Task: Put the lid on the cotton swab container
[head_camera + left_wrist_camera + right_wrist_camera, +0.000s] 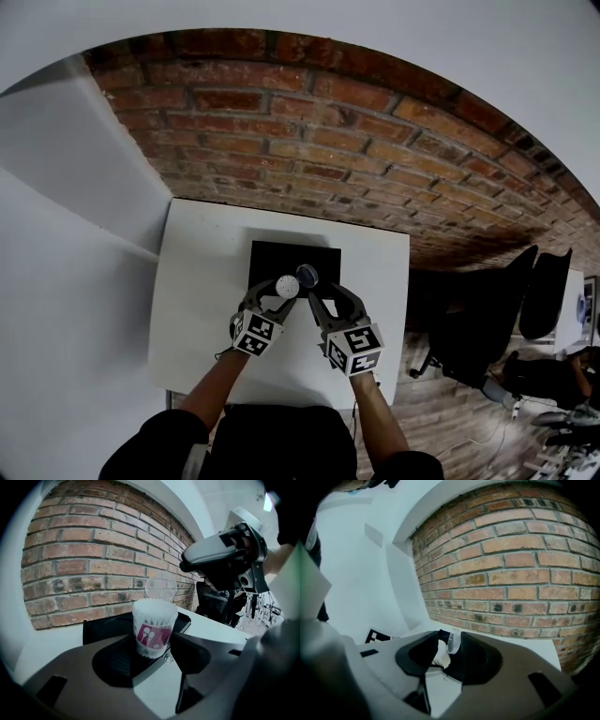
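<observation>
Left gripper (280,294): jaws closed on the container (154,627), pads against its lower sides. Container is upright at the centre of the left gripper view. Right gripper (319,289): jaws apart and not clamping. The lid (453,642) is between them, edge-on, close to the right-hand jaw with a gap on the other side. In the left gripper view the lid sits just above and behind the container's rim, tilted; can't tell if it touches the rim.

Both grippers angle forward and down, tips converging at the centre of the head view. Marker cubes (257,334) sit lower in the frame, and bare forearms (217,384) come up from the bottom edge.

Jaws are matte grey plastic with dark inner pads. Container is a small translucent round tub, slightly tapered, packed with white swab tips, with a pink label showing white figures. Lid is a thin clear plastic disc with a shallow rim.

Container stands on a black mat (272,255) on a white table (202,272), centre of the head view. Red brick wall (309,131) fills the upper frame.
</observation>
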Action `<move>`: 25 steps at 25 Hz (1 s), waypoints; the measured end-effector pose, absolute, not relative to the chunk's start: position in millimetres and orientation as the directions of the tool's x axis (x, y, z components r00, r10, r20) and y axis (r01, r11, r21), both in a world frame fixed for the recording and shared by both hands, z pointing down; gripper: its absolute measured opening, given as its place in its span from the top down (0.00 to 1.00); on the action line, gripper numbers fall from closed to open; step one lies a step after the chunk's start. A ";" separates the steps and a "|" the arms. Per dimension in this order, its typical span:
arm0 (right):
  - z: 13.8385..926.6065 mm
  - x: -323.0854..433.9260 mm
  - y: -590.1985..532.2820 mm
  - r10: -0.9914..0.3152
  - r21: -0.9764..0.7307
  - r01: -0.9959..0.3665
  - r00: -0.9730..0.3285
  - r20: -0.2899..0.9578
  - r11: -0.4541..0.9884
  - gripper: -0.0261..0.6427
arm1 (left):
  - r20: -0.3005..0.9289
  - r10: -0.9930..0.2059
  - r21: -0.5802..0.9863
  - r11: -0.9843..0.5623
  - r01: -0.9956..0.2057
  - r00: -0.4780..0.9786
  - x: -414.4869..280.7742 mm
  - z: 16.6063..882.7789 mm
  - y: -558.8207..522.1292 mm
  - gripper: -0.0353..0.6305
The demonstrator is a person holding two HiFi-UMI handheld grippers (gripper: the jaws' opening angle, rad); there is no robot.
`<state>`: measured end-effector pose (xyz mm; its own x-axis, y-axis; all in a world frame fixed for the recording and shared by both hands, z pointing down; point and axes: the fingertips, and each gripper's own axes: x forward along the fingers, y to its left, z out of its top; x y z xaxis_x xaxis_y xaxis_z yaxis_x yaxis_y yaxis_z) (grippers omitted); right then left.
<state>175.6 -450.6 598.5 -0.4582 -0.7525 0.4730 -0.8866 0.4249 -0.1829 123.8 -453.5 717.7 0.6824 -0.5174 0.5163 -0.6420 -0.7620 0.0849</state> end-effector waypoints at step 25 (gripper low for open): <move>611.7 152.5 -464.0 -0.618 -0.412 -0.758 -0.651 0.441 0.505 0.69 | 0.524 -0.519 0.076 -0.761 -0.645 0.675 124.4 717.8 -453.9 0.57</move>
